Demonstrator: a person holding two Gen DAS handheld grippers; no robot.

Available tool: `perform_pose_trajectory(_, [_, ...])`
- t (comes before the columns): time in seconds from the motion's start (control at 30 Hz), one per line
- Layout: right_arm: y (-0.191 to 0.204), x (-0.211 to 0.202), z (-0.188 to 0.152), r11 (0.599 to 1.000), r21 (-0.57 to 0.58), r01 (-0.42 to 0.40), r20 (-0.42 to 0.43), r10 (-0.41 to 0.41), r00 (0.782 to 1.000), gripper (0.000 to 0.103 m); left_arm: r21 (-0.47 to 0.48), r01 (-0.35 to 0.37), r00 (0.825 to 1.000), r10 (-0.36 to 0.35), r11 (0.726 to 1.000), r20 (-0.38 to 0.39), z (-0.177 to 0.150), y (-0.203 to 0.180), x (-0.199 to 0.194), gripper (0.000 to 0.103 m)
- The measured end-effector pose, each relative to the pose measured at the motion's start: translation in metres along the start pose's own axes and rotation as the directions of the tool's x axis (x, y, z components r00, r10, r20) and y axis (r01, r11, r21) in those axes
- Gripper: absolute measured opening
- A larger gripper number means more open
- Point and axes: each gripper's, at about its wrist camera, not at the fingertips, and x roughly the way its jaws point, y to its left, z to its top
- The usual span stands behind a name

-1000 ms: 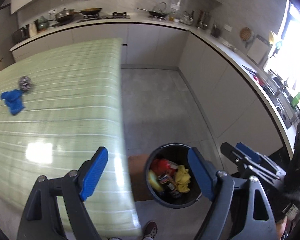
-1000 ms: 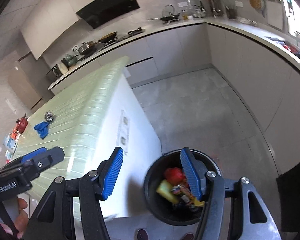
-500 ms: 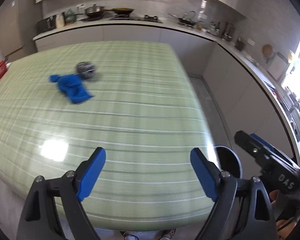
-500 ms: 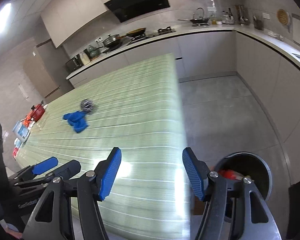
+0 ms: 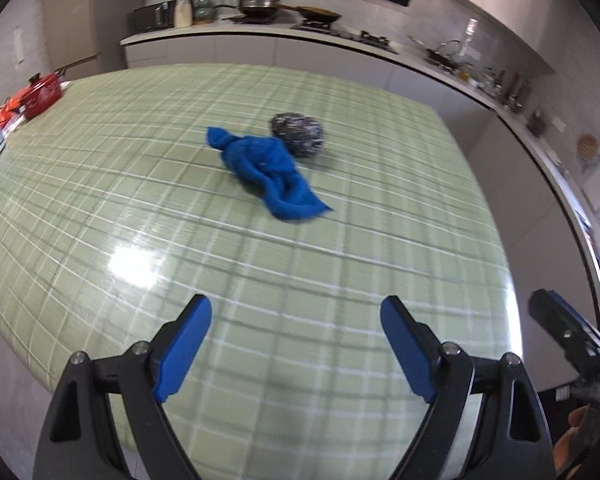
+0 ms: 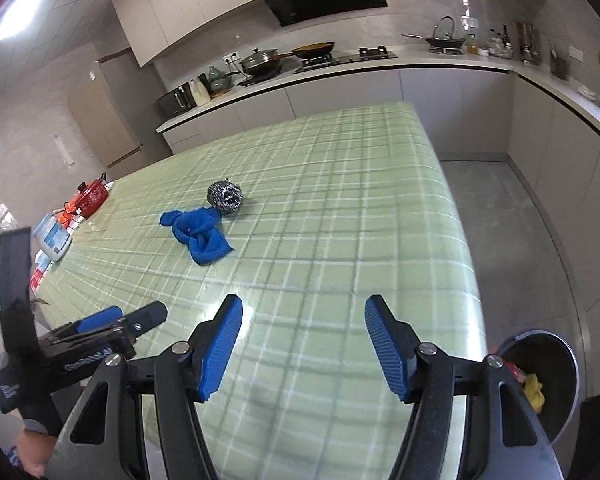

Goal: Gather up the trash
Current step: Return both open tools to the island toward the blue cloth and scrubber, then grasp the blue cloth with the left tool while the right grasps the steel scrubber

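Tongs of both hands, left tongs (image 5: 296, 344) and right tongs (image 6: 303, 344), spread apart and empty above the green checked worktop (image 5: 100, 184). Blue cloth (image 5: 266, 172) lies well ahead of them, touching a steel scourer (image 5: 298, 135). Bin (image 6: 556, 384) stands at right.

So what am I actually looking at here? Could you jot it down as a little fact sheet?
Place: a kitchen, with a table under a green checked cover
Left gripper: open, empty, above the table's near edge
Right gripper: open, empty, beside the left one
Trash on the table: a crumpled blue cloth and a steel-wool scrubber, touching each other
Trash bin: black, round, on the floor off the table's right corner, with red and yellow items inside
Far left edge: a red pot and some packets
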Motion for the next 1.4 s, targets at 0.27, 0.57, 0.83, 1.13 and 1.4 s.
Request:
perform_pose_trajectory(0.27, [0.002, 0.033, 0.028, 0.999, 0.013, -0.049, 0.0, 0.049, 0.999, 0.066, 0.012, -0.046, 0.998, 0.046, 0.999, -0.037, 0.036, 0.007, 0.041, 0.087])
perform_pose_trajectory(0.57, [0.026, 0.072, 0.051, 1.0, 0.015, 0.011, -0.006, -0.011, 1.0, 0.066, 0.049, -0.044, 0.998, 0.046, 0.998, -0.042, 0.072, 0.021, 0.079, 0.087])
perform_pose_trajectory(0.83, [0.052, 0.14, 0.061, 0.973, 0.092, 0.212, -0.071, -0.206, 0.976, 0.066, 0.086, -0.005, 0.997, 0.011, 0.996, -0.073, 0.1, 0.044, 0.111, 0.087])
perform_pose_trajectory(1.13, [0.076, 0.179, 0.075, 0.974, 0.098, 0.204, -0.099, -0.194, 0.976, 0.066, 0.115, 0.003, 0.998, 0.004, 0.993, -0.063, 0.119, 0.079, 0.123, 0.087])
perform_pose_trajectory(1.4, [0.116, 0.211, 0.087, 0.989, 0.035, 0.144, -0.096, -0.14, 0.986, 0.066, 0.078, -0.022, 0.999, 0.025, 0.997, -0.045, 0.14, 0.132, 0.128, 0.087])
